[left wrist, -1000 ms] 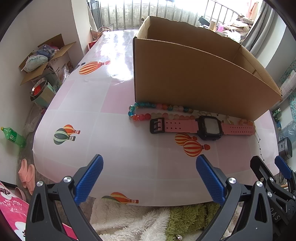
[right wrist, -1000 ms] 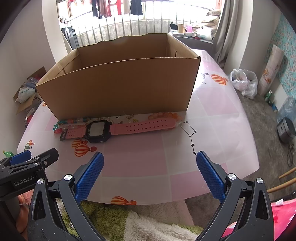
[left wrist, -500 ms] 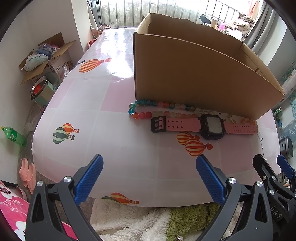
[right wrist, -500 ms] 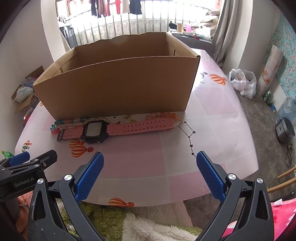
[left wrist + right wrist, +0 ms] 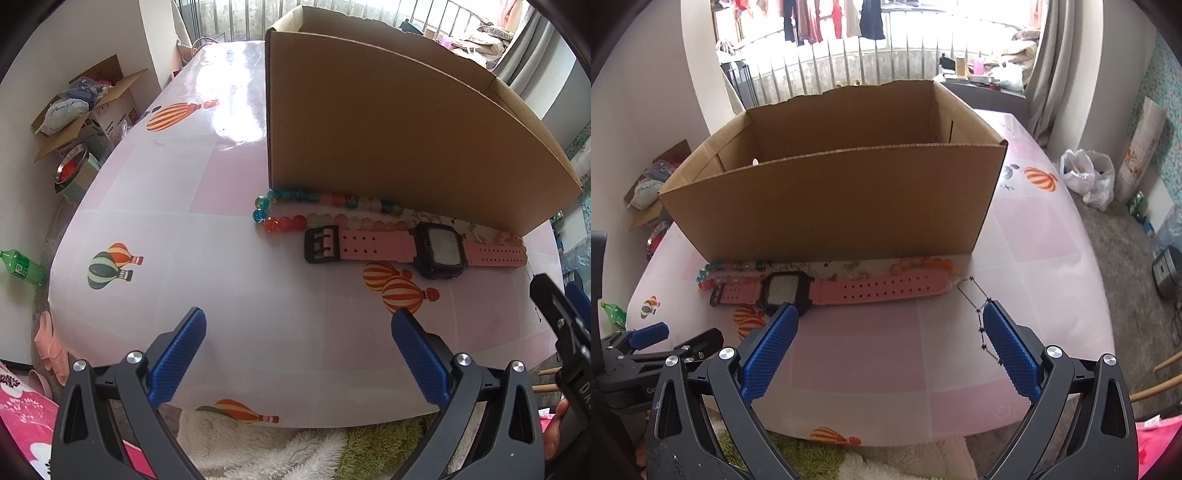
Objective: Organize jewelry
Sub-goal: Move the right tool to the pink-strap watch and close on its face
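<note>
Lying flat ahead of the wide-open, empty left gripper point(image 5: 297, 345) and right gripper point(image 5: 888, 341) — pink-strapped, black-faced watch point(image 5: 831, 290), buckle leftward.

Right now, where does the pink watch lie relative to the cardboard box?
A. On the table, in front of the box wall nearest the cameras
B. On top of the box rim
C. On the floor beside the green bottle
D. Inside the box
A: the pink watch lies flat on the table, just in front of the cardboard box, beside the bead necklace.
</note>
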### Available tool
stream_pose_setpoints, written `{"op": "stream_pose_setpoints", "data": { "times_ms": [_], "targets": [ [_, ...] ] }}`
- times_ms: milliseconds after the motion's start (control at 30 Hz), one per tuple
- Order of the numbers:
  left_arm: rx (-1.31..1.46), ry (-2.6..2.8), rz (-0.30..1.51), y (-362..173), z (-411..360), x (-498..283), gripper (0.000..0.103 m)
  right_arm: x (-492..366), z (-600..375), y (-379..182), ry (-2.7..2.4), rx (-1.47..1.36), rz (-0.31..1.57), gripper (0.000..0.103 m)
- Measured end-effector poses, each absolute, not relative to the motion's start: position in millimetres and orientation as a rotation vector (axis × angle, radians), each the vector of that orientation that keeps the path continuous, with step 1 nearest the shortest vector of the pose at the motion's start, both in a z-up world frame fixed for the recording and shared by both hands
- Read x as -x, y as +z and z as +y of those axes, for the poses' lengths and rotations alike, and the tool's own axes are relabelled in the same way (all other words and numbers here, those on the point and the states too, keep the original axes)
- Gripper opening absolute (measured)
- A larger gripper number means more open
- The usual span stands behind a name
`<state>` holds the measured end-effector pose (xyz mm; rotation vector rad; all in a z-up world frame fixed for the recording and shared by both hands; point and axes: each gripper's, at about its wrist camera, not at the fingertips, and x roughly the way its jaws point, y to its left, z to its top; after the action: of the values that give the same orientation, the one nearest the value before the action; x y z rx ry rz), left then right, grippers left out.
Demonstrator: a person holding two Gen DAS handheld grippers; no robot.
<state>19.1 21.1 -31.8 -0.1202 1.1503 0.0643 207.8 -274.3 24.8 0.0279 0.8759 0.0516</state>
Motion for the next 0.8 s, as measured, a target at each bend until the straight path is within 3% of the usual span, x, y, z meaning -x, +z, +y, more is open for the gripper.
{"op": "stream_pose_setpoints", "data": {
  "times_ms": [300, 467, 700, 800],
  "targets": [
    [0.232, -0.083, 0.978, -31.3, 48.2, -28.4, 0.099, -261.1, -275.9, 29.4, 0.114, -0.029, 0.876, 0.095],
    [0.141, -0.125, 0.863, -26.8, 48.3, -25.7, 0.099, -278.0, -276.4, 33.8, 0.117, -0.006, 0.855, 0.096],
    [0.165, -0.215, 0.855, -29.5, 48.9, -26.7, 0.099, -274.2, -276.1, 39.8, 0.169, 0.049, 0.771, 0.096],
    [0.104, -0.202, 0.867, -29.7, 43.4, -22.5, 0.099, -253.0, -255.1, 40.4, 0.325, 0.177, 0.766, 0.09]
  ]
}}
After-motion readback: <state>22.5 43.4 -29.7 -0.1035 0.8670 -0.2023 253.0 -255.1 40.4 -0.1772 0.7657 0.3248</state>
